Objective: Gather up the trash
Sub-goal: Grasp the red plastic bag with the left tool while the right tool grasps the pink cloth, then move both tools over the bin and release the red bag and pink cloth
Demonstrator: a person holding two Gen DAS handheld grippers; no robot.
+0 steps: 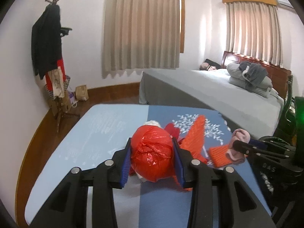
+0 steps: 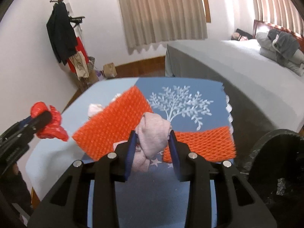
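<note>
While clamped, bag [image 1: 152,152] fills tool [image 1: 153,158].

The orange foam netting [image 2: 114,121] is motion-blurred at its edges. A pale crumpled wad [image 1: 153,123] shows only partly behind the red plastic bag [image 1: 152,153]. A black bin [image 2: 279,163] is cut off at right.
</note>
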